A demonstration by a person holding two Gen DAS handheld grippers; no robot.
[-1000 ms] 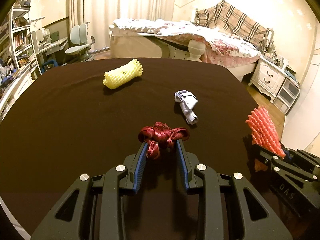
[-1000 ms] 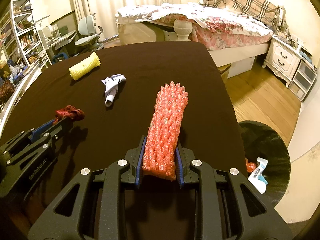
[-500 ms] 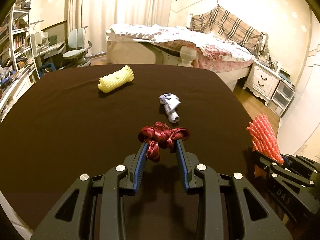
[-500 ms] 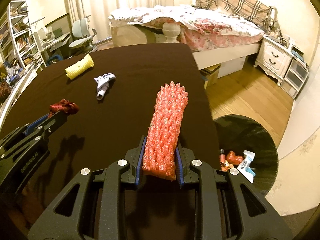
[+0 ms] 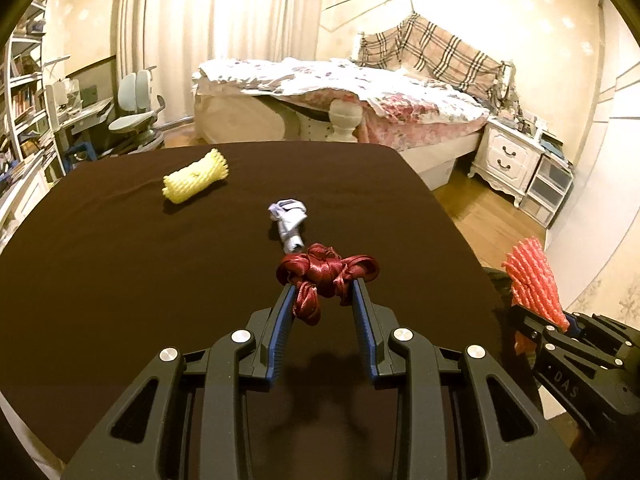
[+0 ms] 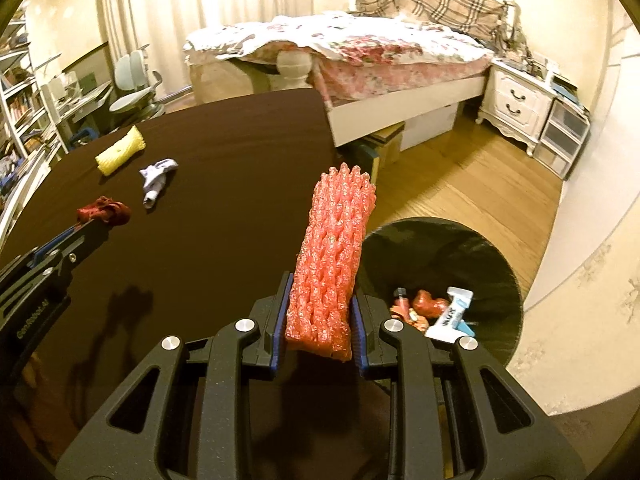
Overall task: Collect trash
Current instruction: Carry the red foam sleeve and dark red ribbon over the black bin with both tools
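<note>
right gripper clamped on long red foam-net sleeve, centre frame beside black bin, for dropping | left gripper clamped on crumpled dark-red ribbon bundle, lifted above table

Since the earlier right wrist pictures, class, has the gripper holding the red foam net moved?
Yes. The right gripper, shut on the red foam net, has swung rightward off the table toward the black bin.

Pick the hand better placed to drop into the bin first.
Right. Its tongs hold the red foam net sleeve beside the black-lined bin; the left tongs, gripping the dark red ribbon knot, sit over the table.
</note>
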